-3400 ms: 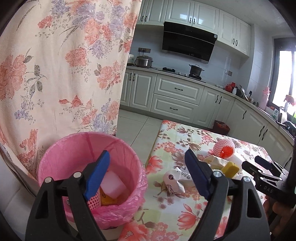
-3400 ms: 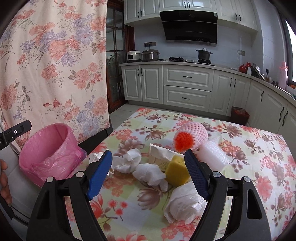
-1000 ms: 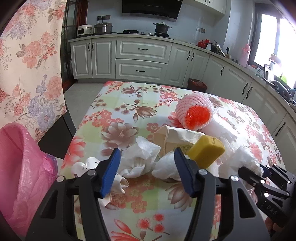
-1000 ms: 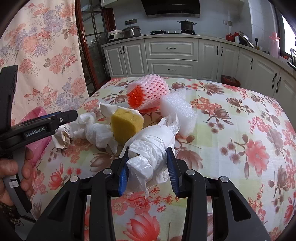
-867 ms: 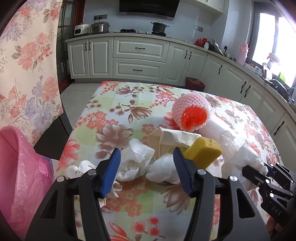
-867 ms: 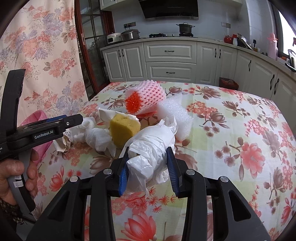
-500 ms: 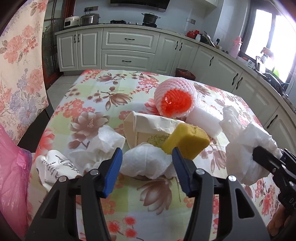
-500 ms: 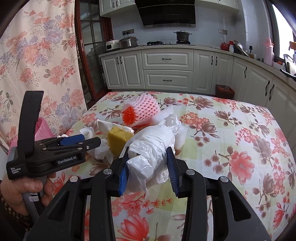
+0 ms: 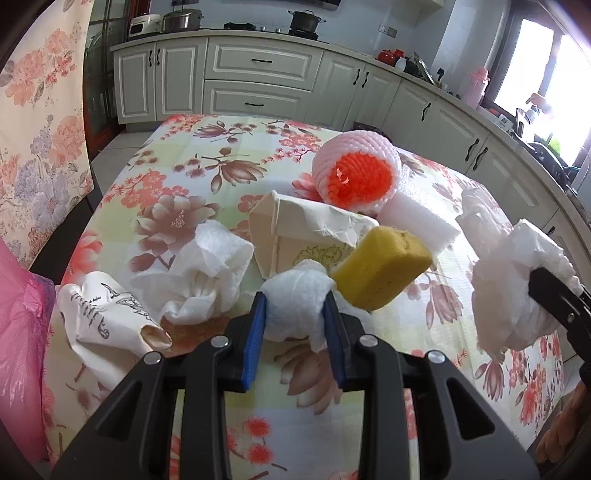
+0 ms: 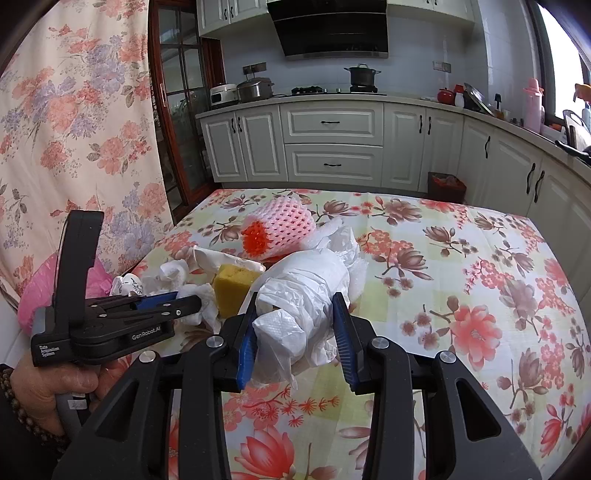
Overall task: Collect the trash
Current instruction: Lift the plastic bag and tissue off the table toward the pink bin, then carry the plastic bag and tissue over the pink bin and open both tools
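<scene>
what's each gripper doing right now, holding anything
Left gripper: jaws closing, pads already pressing a crumpled white tissue.
Right gripper: shut on a wadded white plastic bag.

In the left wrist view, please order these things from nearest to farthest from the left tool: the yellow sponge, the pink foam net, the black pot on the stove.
Measured from the left tool, whose jaws are closing on a white tissue wad:
1. Yellow sponge: just right of the tool tips, touching the wad.
2. Pink foam net: farther back on the table, right of centre.
3. Black pot: on the stove at the far counter.
</scene>
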A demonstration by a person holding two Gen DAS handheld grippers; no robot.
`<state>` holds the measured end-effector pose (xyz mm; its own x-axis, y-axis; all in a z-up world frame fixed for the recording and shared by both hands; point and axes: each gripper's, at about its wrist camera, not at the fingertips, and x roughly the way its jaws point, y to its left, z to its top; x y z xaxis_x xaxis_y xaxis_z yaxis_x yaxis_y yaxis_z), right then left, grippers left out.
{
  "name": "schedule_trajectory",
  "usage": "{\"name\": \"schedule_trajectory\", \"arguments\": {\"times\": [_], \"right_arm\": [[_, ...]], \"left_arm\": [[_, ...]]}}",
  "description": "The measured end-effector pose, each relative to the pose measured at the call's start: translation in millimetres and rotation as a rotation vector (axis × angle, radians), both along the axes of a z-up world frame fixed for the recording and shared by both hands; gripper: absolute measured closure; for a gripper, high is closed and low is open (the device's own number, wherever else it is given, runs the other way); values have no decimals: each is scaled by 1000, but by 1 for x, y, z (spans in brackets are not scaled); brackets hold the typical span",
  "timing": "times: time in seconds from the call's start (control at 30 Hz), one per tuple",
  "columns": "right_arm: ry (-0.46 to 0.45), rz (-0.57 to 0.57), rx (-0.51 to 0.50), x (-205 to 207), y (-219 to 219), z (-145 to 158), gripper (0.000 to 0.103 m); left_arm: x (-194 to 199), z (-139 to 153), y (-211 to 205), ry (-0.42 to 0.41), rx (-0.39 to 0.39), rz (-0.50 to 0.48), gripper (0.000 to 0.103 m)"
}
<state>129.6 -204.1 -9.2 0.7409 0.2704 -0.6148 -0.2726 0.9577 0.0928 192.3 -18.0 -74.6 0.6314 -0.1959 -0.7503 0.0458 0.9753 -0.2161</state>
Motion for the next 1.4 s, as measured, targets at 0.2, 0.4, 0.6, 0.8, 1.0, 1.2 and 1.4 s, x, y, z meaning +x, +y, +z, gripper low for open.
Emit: {"name": "schedule_trajectory", "arguments": {"times": [0.2, 0.4, 0.6, 0.8, 1.0, 1.2, 1.4], "right_arm": [[-15, -4, 0, -3, 1, 5, 67], [-41, -4, -5, -2, 6, 16, 67], [-65, 2, -6, -4, 13, 26, 67], [-89, 15, -11, -4, 26, 37, 67], [-111, 46, -16, -4, 46, 49, 67], [-131, 94, -18, -4, 76, 60, 67], [-144, 150, -16, -5, 109, 69, 67]], "left_arm": [[-19, 27, 7, -61, -5, 16, 73], [-39, 60, 20, -148, 14, 51, 73], [-61, 86, 38, -211, 19, 89, 73], [-79, 104, 59, -253, 16, 129, 73], [-98, 118, 88, -287, 13, 184, 73], [-118, 125, 124, -307, 20, 260, 73], [-137, 128, 164, -318, 31, 338, 73]]}}
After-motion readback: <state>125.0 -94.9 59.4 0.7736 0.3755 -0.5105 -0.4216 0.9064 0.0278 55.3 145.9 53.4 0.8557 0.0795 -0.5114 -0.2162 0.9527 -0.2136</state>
